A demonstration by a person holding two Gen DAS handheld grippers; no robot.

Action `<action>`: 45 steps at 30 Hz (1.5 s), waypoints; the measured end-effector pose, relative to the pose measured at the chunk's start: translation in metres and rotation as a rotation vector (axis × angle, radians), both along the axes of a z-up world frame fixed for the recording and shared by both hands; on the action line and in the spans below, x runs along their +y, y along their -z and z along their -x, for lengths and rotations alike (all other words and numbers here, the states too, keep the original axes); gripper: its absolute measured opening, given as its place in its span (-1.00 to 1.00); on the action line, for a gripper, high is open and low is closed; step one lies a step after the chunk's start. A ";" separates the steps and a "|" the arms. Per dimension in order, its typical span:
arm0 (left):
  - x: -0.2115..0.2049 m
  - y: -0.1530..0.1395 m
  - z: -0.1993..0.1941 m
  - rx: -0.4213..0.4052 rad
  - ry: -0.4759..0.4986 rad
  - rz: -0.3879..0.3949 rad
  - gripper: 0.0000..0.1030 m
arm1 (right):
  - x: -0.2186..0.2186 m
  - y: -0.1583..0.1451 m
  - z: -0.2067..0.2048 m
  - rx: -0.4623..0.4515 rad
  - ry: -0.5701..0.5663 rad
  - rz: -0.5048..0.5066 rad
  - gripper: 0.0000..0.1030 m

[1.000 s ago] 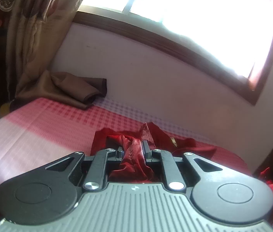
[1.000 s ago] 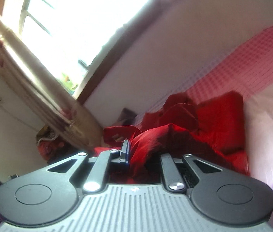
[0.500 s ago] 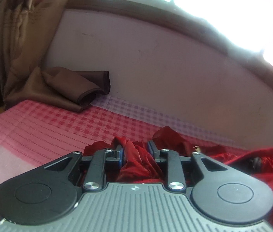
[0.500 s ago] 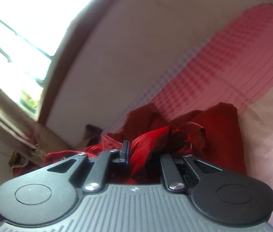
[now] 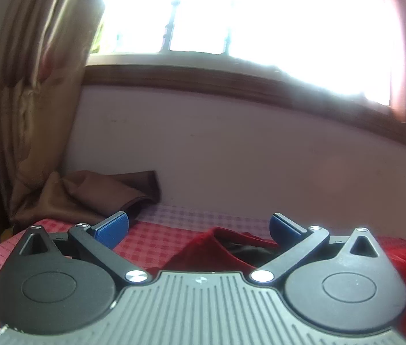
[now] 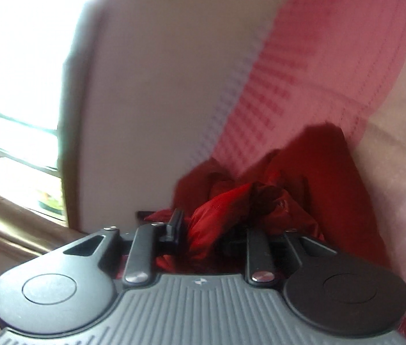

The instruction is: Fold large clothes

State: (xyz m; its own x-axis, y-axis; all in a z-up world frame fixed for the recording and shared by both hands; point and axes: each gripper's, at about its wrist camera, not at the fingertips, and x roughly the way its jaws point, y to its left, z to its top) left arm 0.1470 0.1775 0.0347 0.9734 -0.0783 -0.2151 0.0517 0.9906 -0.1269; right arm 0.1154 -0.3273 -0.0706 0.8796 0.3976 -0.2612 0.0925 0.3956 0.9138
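Note:
A crumpled red garment (image 5: 208, 250) lies on the pink checked bed cover (image 5: 157, 235). My left gripper (image 5: 200, 225) is open, its blue pads (image 5: 112, 227) spread wide just above the cloth, holding nothing. In the right wrist view my right gripper (image 6: 206, 230) is shut on a bunch of the red garment (image 6: 220, 210); more of it lies heaped beyond, against the bed cover (image 6: 289, 72). The right finger is hidden by the cloth.
A pale wall (image 5: 231, 149) runs along the bed's far side under a bright window (image 5: 260, 14). A brown curtain (image 5: 36, 100) hangs at left, its end bunched on the bed (image 5: 93, 195).
My left gripper has opened and let go of the red cloth, and has tilted upward. My right gripper stays shut on the cloth and has moved closer to the bed.

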 end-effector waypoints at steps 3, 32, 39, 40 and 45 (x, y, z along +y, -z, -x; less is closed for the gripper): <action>-0.015 -0.001 0.023 -0.024 0.083 -0.032 0.69 | -0.001 -0.021 0.019 -0.082 0.045 0.083 0.16; -0.078 0.092 -0.127 0.209 0.075 -0.291 -0.28 | 0.153 -0.018 -0.101 -0.132 -0.263 1.124 -0.72; -0.066 0.104 -0.140 0.275 0.076 -0.214 -0.25 | 0.155 0.000 -0.112 -0.094 -0.258 1.133 -0.75; -0.066 0.105 -0.139 0.277 0.076 -0.204 -0.25 | 0.155 0.001 -0.113 -0.094 -0.255 1.125 -0.75; -0.067 0.107 -0.141 0.283 0.072 -0.177 -0.25 | 0.151 0.009 -0.113 -0.099 -0.246 1.091 -0.75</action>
State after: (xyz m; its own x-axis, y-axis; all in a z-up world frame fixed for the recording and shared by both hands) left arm 0.2882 0.1106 -0.0722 0.8665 -0.0820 -0.4924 0.1096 0.9936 0.0273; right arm 0.2282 -0.1765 -0.0799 0.8448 0.1650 -0.5090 -0.1527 0.9861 0.0662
